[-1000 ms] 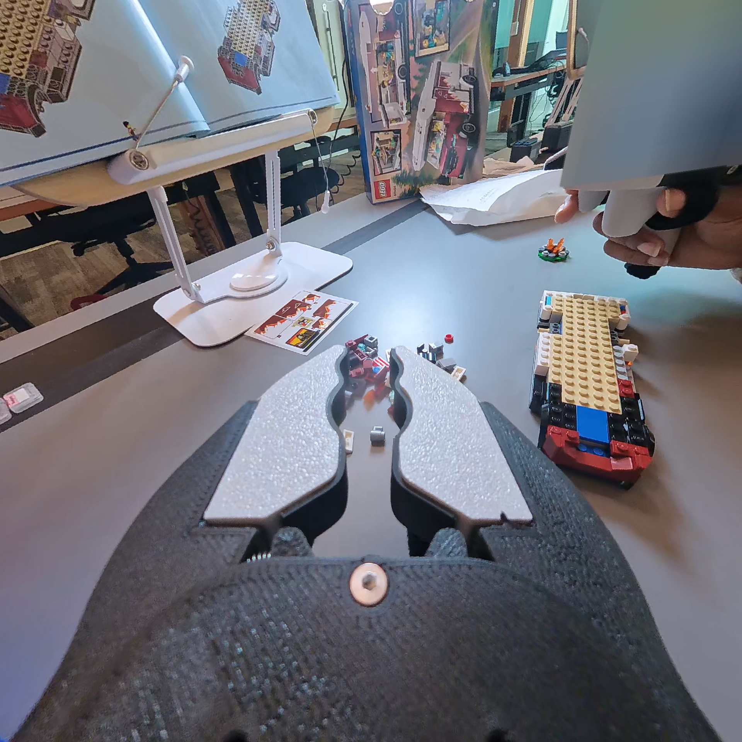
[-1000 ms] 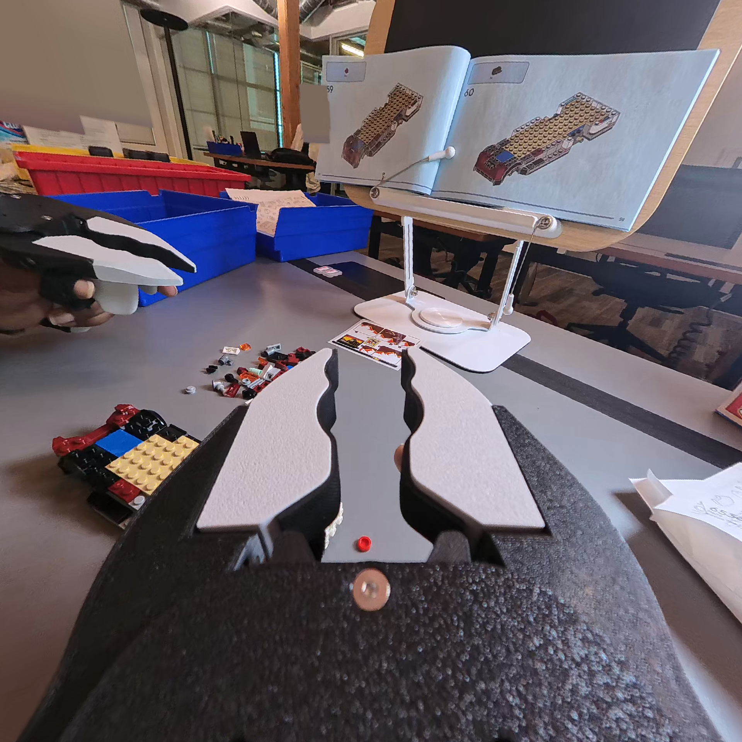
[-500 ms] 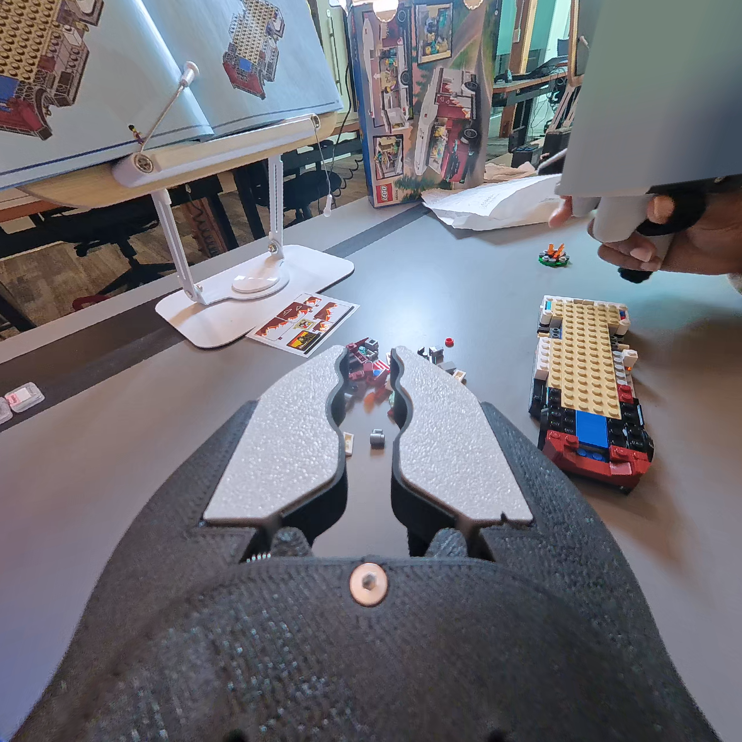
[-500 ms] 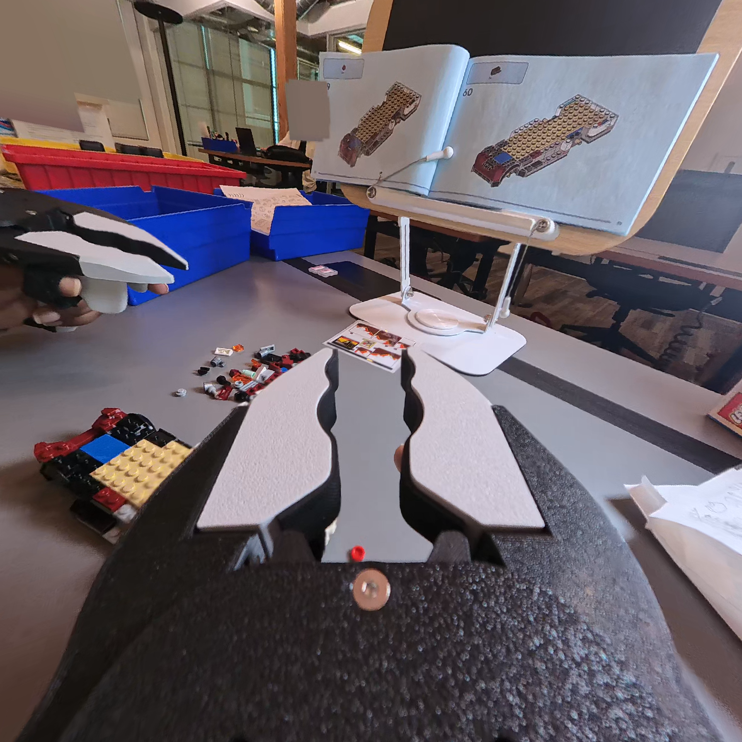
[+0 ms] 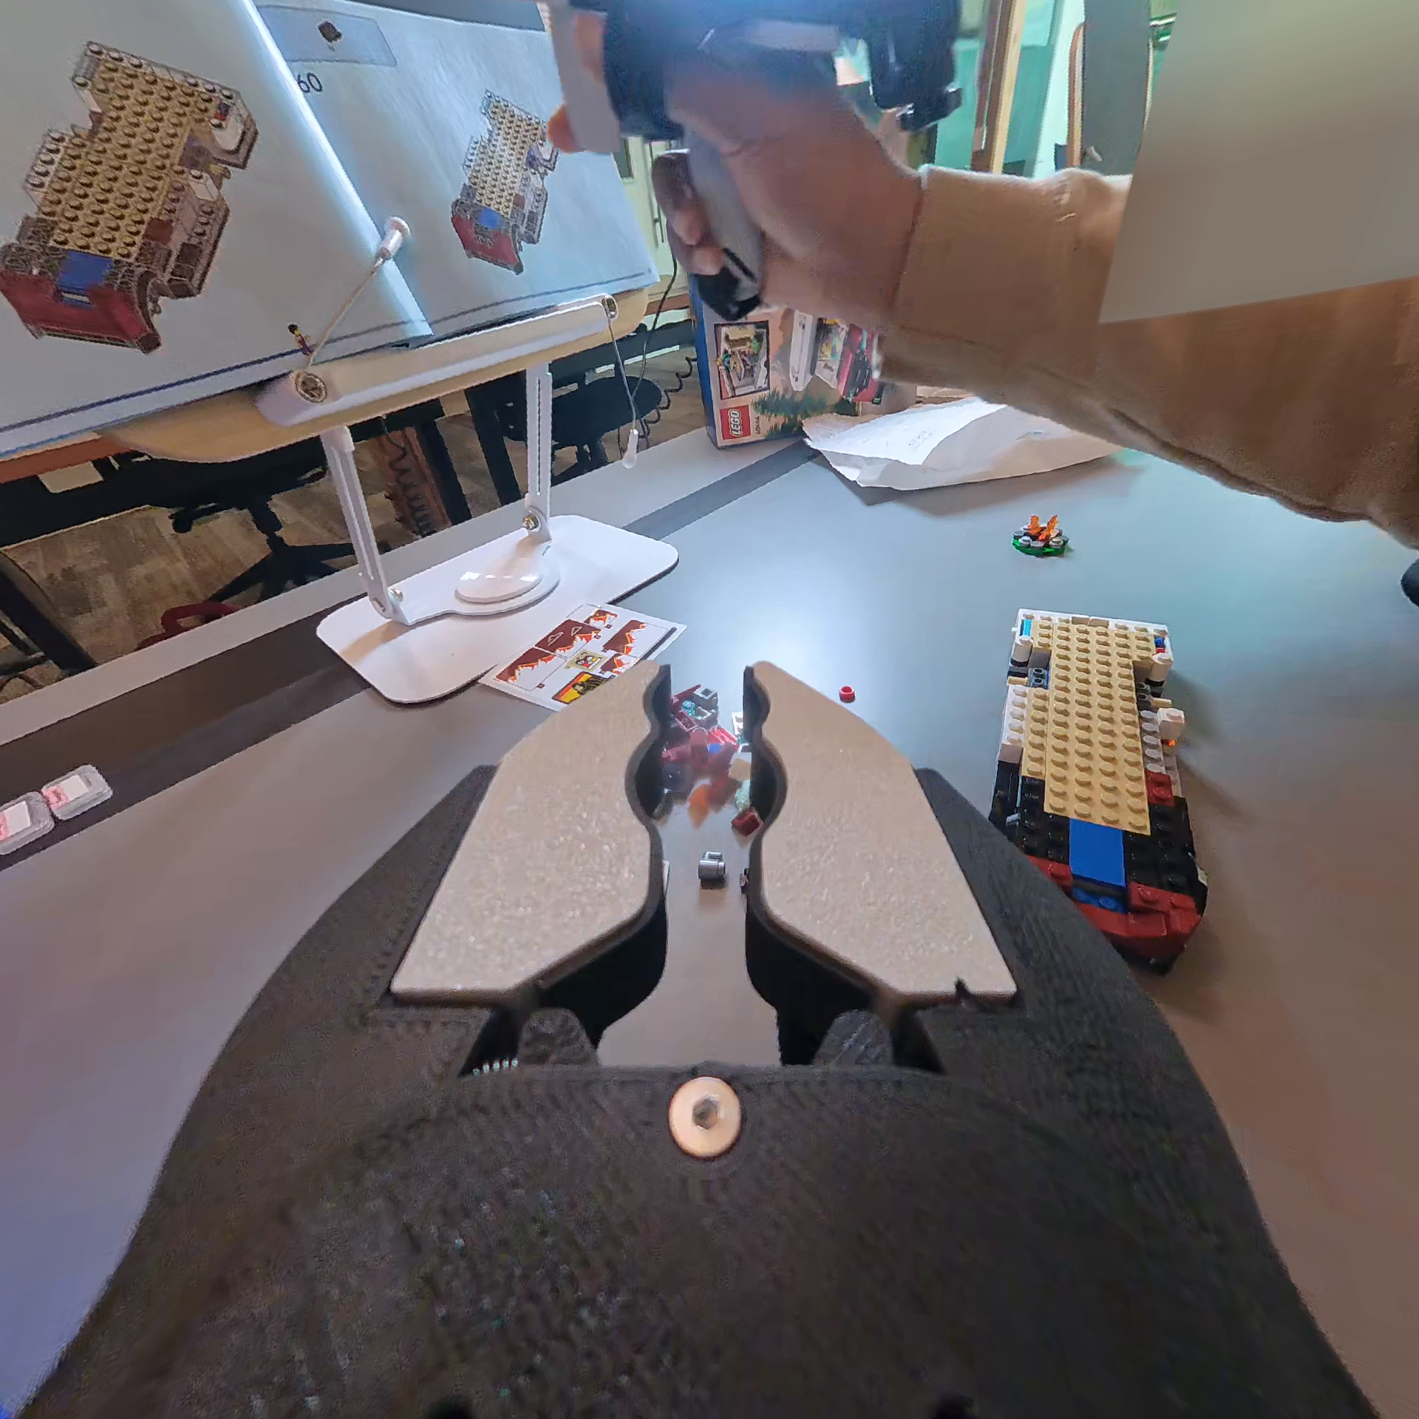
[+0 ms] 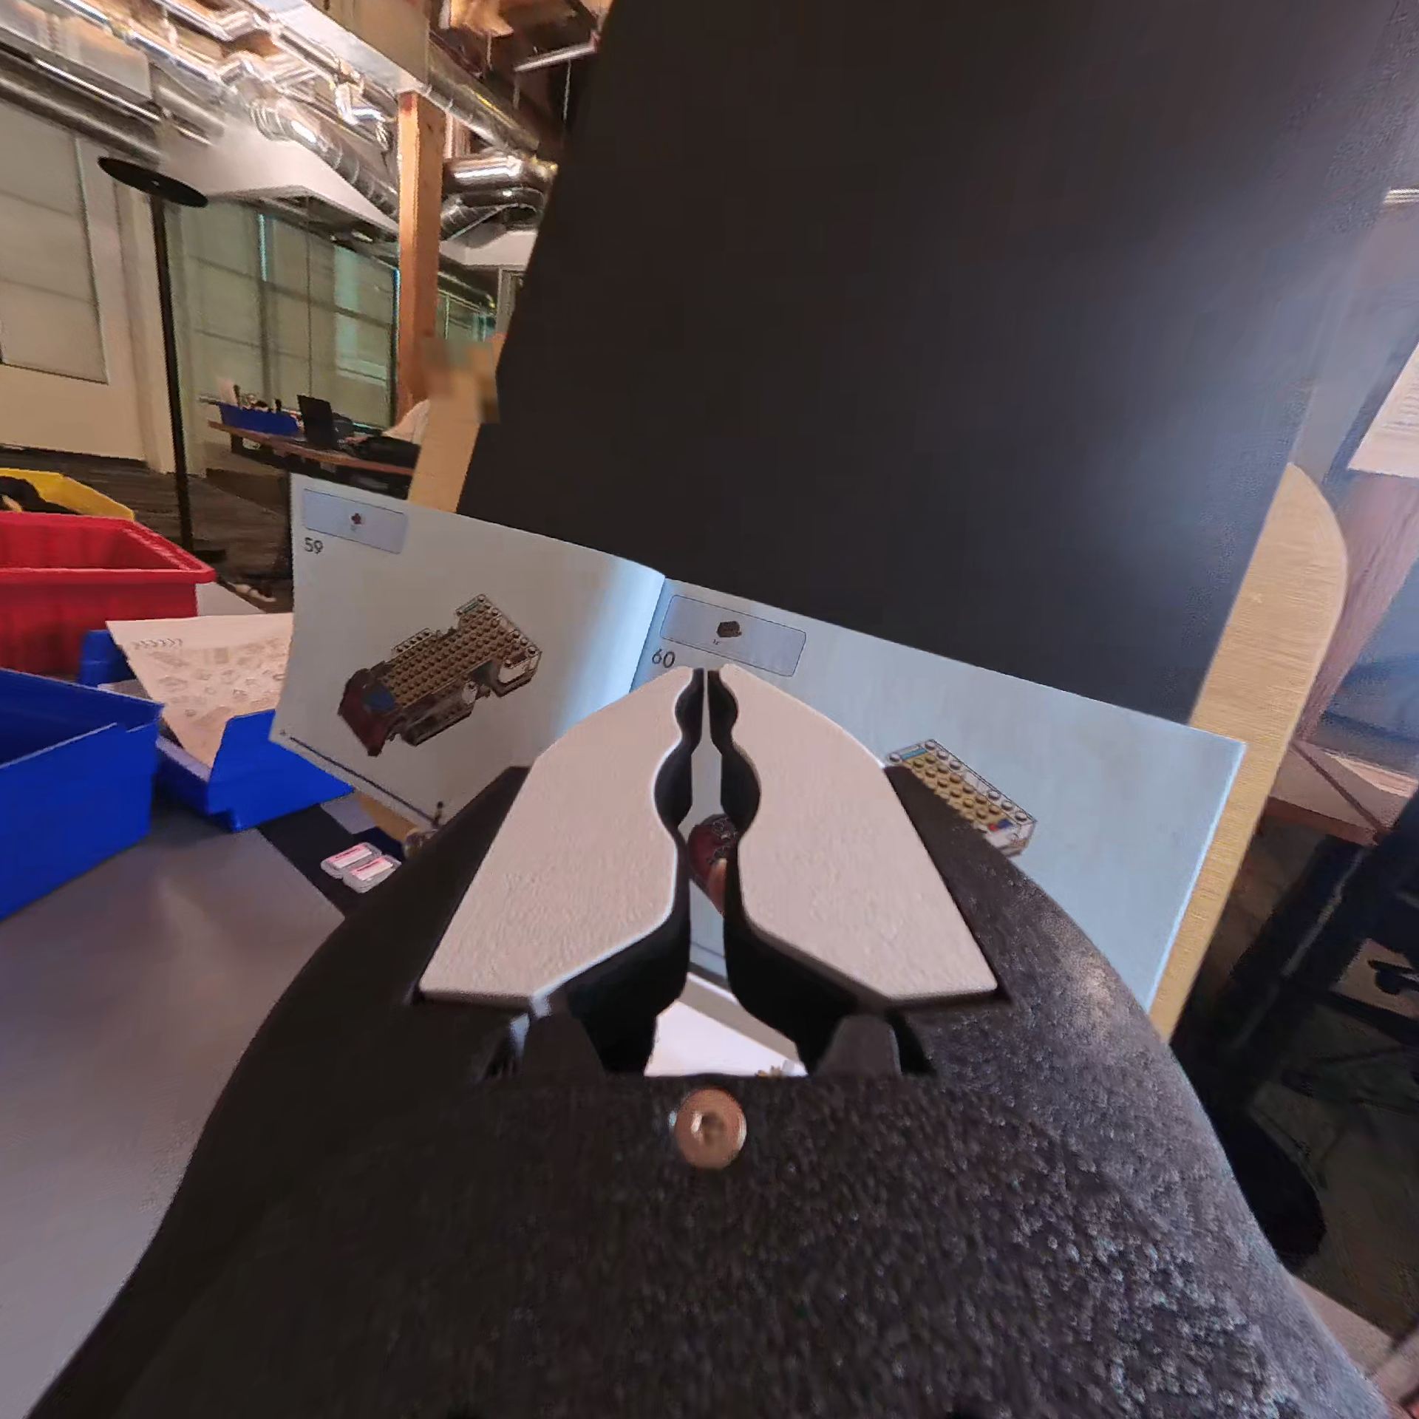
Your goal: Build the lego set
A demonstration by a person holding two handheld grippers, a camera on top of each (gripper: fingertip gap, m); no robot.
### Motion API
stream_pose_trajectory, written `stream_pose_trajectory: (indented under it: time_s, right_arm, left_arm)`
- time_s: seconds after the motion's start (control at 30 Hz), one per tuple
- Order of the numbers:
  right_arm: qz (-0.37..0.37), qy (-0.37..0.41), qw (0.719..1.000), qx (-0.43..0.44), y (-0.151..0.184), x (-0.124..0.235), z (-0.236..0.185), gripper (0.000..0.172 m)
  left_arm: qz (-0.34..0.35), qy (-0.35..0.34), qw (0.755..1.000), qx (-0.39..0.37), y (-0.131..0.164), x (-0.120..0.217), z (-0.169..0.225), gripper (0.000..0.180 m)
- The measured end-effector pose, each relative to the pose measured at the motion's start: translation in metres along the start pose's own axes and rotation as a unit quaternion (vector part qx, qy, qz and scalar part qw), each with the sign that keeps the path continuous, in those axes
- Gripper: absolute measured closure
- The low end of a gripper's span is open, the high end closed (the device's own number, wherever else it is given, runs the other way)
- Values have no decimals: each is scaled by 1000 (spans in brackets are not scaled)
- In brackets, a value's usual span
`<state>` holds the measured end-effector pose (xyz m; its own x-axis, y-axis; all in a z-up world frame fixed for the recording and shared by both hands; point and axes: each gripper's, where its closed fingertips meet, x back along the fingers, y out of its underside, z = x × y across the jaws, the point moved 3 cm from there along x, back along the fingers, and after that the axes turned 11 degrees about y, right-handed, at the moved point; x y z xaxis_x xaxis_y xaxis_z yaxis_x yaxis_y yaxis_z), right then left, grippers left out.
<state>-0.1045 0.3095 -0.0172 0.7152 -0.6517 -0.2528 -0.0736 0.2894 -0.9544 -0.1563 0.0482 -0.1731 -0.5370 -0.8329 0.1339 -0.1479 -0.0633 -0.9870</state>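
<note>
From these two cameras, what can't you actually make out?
- Loose brick pile, left wrist view: partly hidden behind that gripper's fingers.
- Right gripper, left wrist view: blurred and cut off by the top edge.
- Right-hand page of the booklet, right wrist view: its drawing mostly covered by the gripper body.
- Brick model: absent from the right wrist view.

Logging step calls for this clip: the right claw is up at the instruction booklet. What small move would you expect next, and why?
Probably a short nudge of the right claw under the right-hand page's edge. Its tips are together, nothing visibly between them, right in front of the open instruction booklet near the centre fold; the left claw sits open above loose bricks.
</note>
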Motion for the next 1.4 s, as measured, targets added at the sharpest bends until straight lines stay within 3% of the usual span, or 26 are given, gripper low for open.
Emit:
stream_pose_trajectory:
  time_s: [0.2,0.7,1.0,1.4]
  right_arm:
    - [-24,7,1000,4,11,-27,0,170]
    - [-30,1,999,9,9,-40,-9,165]
    - [-43,9,999,23,20,-33,1,165]
    - [-88,32,995,26,76,-1,32,165]
  left_arm:
    - [8,4,1000,0,-4,3,0,163]
    - [7,7,1000,-8,-6,3,3,164]
    - [5,11,1000,-11,-5,3,4,164]
    - [-11,16,1000,-9,4,-3,6,165]
